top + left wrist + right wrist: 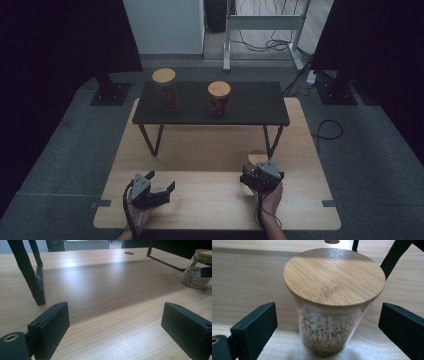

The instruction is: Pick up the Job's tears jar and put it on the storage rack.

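Near edge, high view: left tongs [159, 186] jaws spread wide over bare table [210, 200], nothing between them. Right tongs [248, 177] sit right at the glass jar [256, 159]; their jaw state can't be read from there. Right gripper view settles it: right tongs [327, 330] jaws apart, either side of the jar [329, 332], gaps visible on both sides, not clamping. Jar holds pale grains and has a bamboo lid [334, 277]. Left gripper view: left tongs [115, 322] open, same jar [196, 275] off at far right, well apart. Further back, high view: black shelf [240, 112] on thin legs stands on the table and carries a taller jar [166, 90] and a shorter jar [219, 98], both with dark contents.
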`<state>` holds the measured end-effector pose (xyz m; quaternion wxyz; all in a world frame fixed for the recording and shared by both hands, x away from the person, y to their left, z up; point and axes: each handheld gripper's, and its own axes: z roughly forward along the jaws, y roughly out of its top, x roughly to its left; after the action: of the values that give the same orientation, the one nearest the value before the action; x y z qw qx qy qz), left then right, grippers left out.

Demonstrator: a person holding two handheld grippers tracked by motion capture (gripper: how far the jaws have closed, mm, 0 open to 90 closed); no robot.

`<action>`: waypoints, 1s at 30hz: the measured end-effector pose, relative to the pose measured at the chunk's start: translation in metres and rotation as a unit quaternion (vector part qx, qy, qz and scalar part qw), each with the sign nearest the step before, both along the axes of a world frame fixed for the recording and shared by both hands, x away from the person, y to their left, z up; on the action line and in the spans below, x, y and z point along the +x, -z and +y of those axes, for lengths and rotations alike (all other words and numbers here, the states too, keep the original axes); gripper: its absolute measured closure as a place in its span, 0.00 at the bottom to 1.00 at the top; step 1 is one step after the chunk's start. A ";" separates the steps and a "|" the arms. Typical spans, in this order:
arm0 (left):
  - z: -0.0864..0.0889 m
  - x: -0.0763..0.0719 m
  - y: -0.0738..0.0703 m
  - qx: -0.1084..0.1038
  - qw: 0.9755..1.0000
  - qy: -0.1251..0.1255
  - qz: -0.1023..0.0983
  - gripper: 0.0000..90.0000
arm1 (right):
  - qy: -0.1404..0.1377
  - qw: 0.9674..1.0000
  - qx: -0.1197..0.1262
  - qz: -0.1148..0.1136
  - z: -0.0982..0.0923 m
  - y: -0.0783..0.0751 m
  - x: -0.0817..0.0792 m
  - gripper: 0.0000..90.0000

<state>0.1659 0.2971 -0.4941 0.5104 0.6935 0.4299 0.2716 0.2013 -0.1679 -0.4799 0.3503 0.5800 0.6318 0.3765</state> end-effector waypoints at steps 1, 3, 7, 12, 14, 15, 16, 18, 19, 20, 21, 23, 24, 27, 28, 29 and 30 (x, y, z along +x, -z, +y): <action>0.000 0.000 0.000 0.000 1.000 0.000 0.000 0.08 | 0.000 1.000 -0.001 0.000 0.000 0.000 0.001 0.02; 0.000 0.000 0.000 0.000 1.000 0.000 0.000 0.08 | 0.000 1.000 -0.002 0.002 0.000 0.001 0.003 0.02; 0.001 0.000 0.000 0.000 1.000 -0.001 0.000 0.08 | 0.000 1.000 -0.003 0.006 0.001 0.002 0.007 0.02; 0.001 0.001 0.000 0.000 1.000 -0.002 0.001 0.08 | -0.002 1.000 -0.005 0.009 0.001 0.002 0.012 0.03; 0.001 0.001 0.000 -0.001 1.000 -0.002 0.001 0.08 | -0.003 1.000 -0.006 0.009 0.002 0.003 0.014 0.03; 0.001 0.001 0.000 0.000 1.000 -0.002 0.002 0.08 | -0.004 1.000 -0.007 0.010 0.002 0.003 0.015 0.03; 0.001 0.001 0.001 -0.001 1.000 -0.002 0.002 0.09 | -0.004 1.000 -0.008 0.010 0.002 0.003 0.016 0.04; 0.002 0.001 0.000 0.000 1.000 -0.002 0.003 0.09 | -0.005 1.000 -0.009 0.010 0.003 0.004 0.017 0.04; 0.002 0.002 0.000 0.000 1.000 -0.002 0.003 0.09 | -0.005 1.000 -0.010 0.011 0.003 0.004 0.018 0.04; 0.002 0.002 0.000 0.000 1.000 -0.002 0.003 0.08 | -0.004 1.000 -0.010 0.010 0.004 0.004 0.019 0.05; 0.002 0.002 0.000 0.000 1.000 -0.002 0.003 0.09 | -0.004 1.000 -0.010 0.010 0.004 0.004 0.019 0.05; 0.002 0.002 0.000 0.000 1.000 -0.003 0.003 0.09 | -0.004 1.000 -0.011 0.011 0.004 0.004 0.021 0.06; 0.002 0.002 0.000 0.000 1.000 -0.003 0.003 0.08 | -0.004 1.000 -0.011 0.011 0.003 0.004 0.022 0.06; 0.002 0.002 0.001 0.000 1.000 -0.004 0.004 0.09 | -0.003 1.000 -0.010 0.012 0.003 0.004 0.024 0.08; 0.002 0.002 0.001 0.000 1.000 -0.004 0.004 0.09 | -0.003 1.000 -0.009 0.013 0.003 0.004 0.024 0.09; 0.002 0.002 0.001 0.000 1.000 -0.004 0.004 0.09 | -0.003 1.000 -0.010 0.013 0.003 0.004 0.025 0.11; 0.002 0.002 0.001 0.000 1.000 -0.004 0.004 0.09 | -0.003 1.000 -0.012 0.013 0.003 0.004 0.025 0.12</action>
<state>0.1681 0.2991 -0.4948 0.5077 0.6930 0.4343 0.2708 0.2263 -0.1648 -0.4839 0.3474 0.5788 0.6426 0.3625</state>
